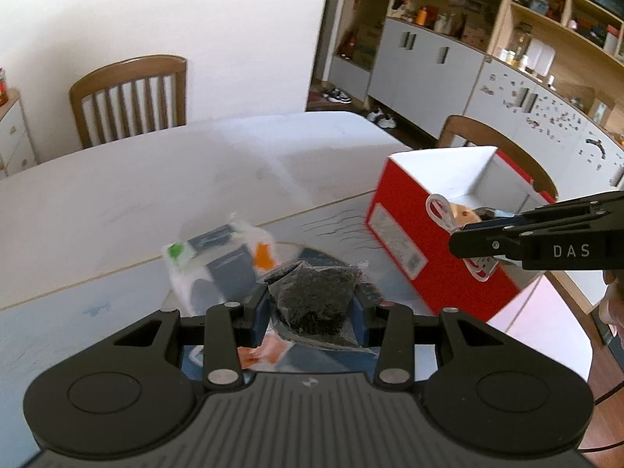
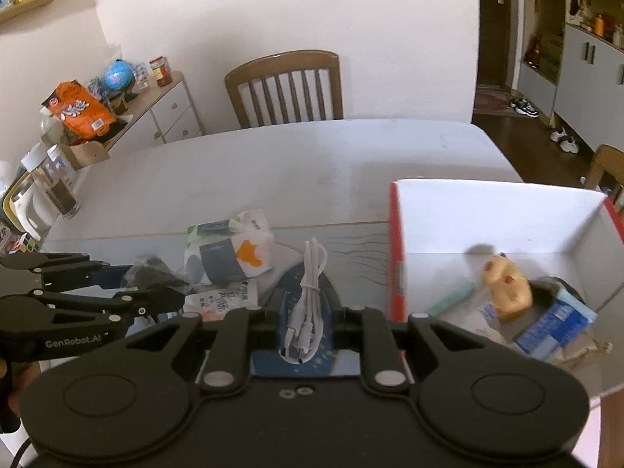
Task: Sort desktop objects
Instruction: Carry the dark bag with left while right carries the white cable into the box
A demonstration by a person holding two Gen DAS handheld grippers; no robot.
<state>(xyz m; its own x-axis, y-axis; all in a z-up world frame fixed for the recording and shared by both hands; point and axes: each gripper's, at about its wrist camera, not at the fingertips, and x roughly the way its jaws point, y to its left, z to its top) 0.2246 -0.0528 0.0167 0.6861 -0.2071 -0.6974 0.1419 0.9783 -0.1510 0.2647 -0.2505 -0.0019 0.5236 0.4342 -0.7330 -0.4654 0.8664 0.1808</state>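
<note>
Cable (image 2: 306,300) beside red box (image 2: 396,257), wipes pack (image 2: 230,249)

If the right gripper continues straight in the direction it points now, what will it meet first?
Probably the table, near the printed white packet. The right gripper, shut on the white cable, points down past the red box on its left side. Depth is unclear, so this is a judgement.

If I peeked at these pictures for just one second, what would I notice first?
Probably the big red box with white insides, open on the right side of the table, with a little yellow toy in it. Next, each gripper is carrying something: the right gripper pinches a bundled white cable, and the left gripper squeezes a clear bag of something black.
</note>
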